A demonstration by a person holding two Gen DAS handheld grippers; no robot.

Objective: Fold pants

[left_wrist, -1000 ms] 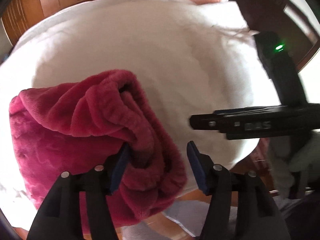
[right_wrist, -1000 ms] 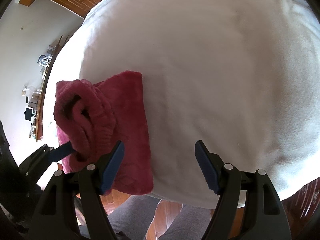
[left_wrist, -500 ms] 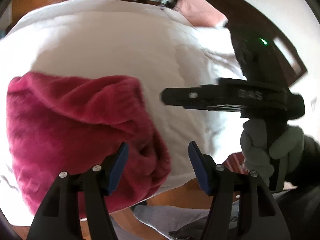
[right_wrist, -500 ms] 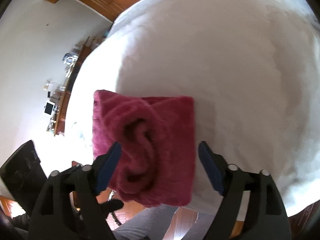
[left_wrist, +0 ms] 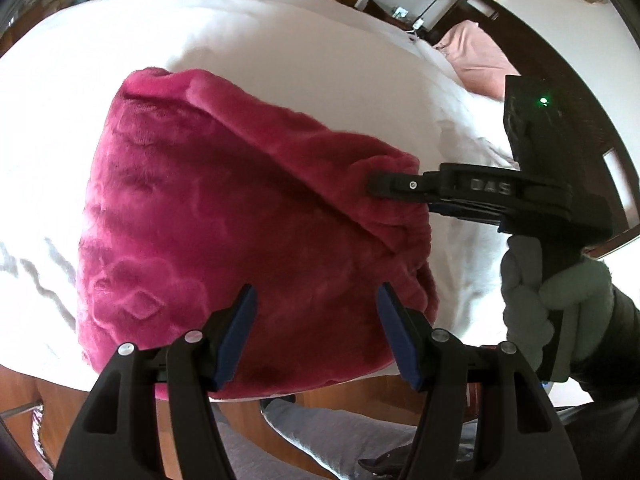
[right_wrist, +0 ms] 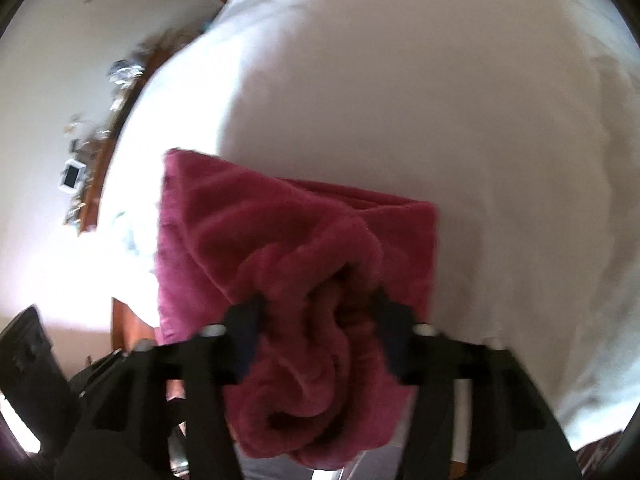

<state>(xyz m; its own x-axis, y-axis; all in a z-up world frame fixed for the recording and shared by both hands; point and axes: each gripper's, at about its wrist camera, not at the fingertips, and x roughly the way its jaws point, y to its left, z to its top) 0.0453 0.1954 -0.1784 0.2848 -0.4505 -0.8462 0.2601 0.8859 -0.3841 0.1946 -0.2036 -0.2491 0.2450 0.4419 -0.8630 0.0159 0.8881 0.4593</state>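
A: What has changed since a second ago?

B: The right gripper (right_wrist: 316, 304) stood beside the bundle then, jaws wide and empty. Now the gathered end of the red fleece pants (right_wrist: 288, 288) sits between its fingers, and the jaws are closing. That view is blurred, so I cannot tell whether the pads already press the fabric.

A: And the left one?

B: The left gripper (left_wrist: 316, 320) has rolled and slid across. Earlier one of its fingers touched the rumpled waistband side; now it hovers over the flat folded face of the pants (left_wrist: 240, 232), jaws parted and released, nothing clamped.

A: Where do the pants lie?

B: Folded into a thick block on the white duvet (left_wrist: 248, 40), right under and ahead of the left gripper's tips. In the left view the right gripper (left_wrist: 384, 186) reaches in from the right and meets the far right corner of the block, with the person's gloved hand (left_wrist: 548, 300) on its handle.

A: How about edges and room?

B: The near edge of the block lies at the bed's edge, just behind the left fingertips; wooden floor (left_wrist: 56, 400) and the person's grey trouser legs (left_wrist: 320, 436) show below. Ahead and to the left of both grippers the duvet is broad and bare. Far right in the left view, a pink pillow (left_wrist: 476, 56) rests by a dark headboard (left_wrist: 592, 92).
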